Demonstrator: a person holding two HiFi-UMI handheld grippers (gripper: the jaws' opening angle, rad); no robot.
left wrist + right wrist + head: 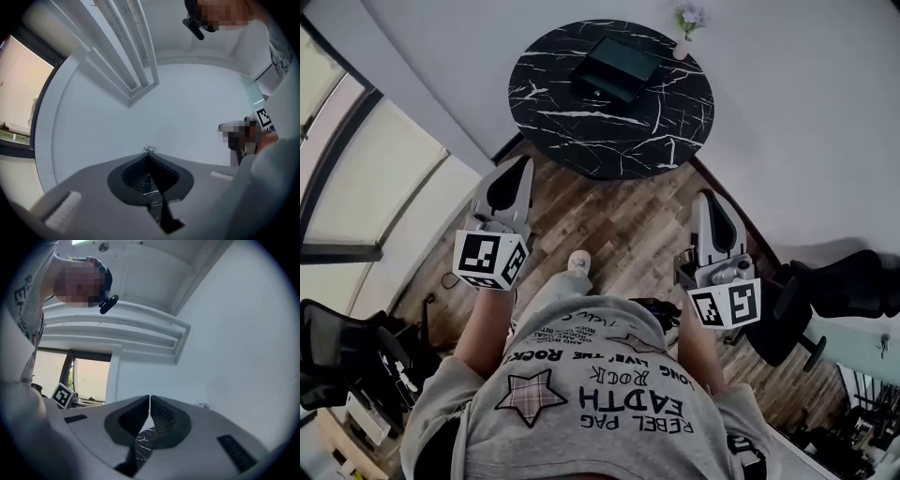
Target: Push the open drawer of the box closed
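Fingers (133,174) of left gripper (523,162) and right gripper (703,195) sit together, empty, so best reach the desk (553,105) and press the box's (619,66) drawer (596,87) squarely.

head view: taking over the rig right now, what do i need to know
Left tongs: shut, nothing between them, held in the air short of the table.
Right tongs: shut, empty, also short of the table.
Things: the dark box sits on the round black table, ahead of both tongs, near a small flower vase. The head view is too distant to show how far the drawer stands out.
Done: nothing visible; neither tongs touch the box.
Left: move up to the table and push the drawer in, probably with shut tips.
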